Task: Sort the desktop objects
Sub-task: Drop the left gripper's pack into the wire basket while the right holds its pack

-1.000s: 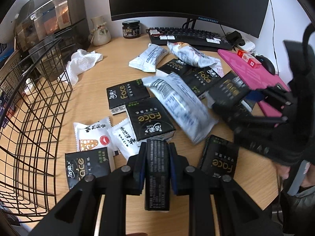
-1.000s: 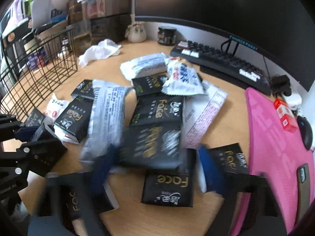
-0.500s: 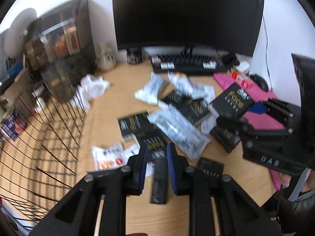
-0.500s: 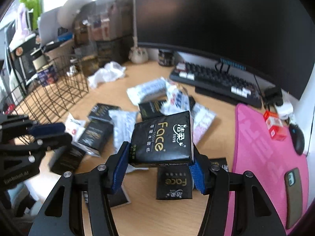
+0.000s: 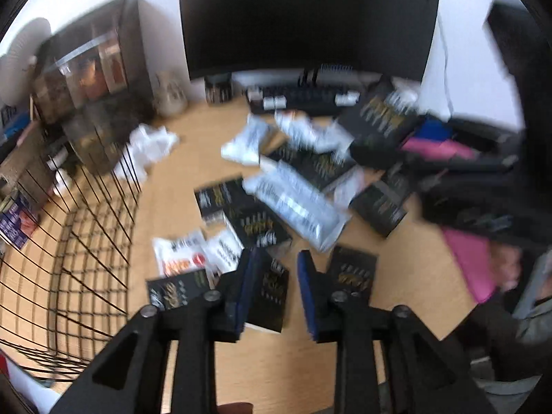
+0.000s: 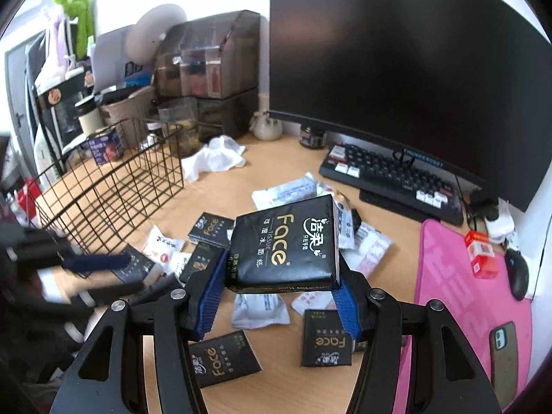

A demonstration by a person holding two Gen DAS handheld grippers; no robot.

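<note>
A black wire basket (image 6: 114,179) sits on the wooden desk (image 6: 283,158) at the left. Through its wires only the desk shows; I cannot make out any pack inside it. Behind it, smoky plastic drawers (image 6: 210,76) hold small things too dim to name.

The right gripper (image 6: 276,289) is closed on a black tissue pack (image 6: 284,245) and holds it up above the desk. The blue pads (image 6: 208,296) press on its two short ends. The pack's long side runs left to right, and its big face tips up toward the camera. Gold letters on it say "Face" and "TISSUE", and they read upside down here. There is white Chinese writing too.

Below it, more black "Face" packs (image 6: 326,343) lie flat among white snack bags (image 6: 260,310). The monitor (image 6: 396,69) has small writing on its bottom edge, too small to read.

The left gripper (image 5: 274,293) is open, with nothing between its blue pads. The left view is blurry. A black pack (image 5: 270,293) lies on the desk just under the gap, with its long side pointing away from the camera. A red box (image 6: 479,253) stands on the pink mat (image 6: 459,296), beside a phone (image 6: 502,362).
</note>
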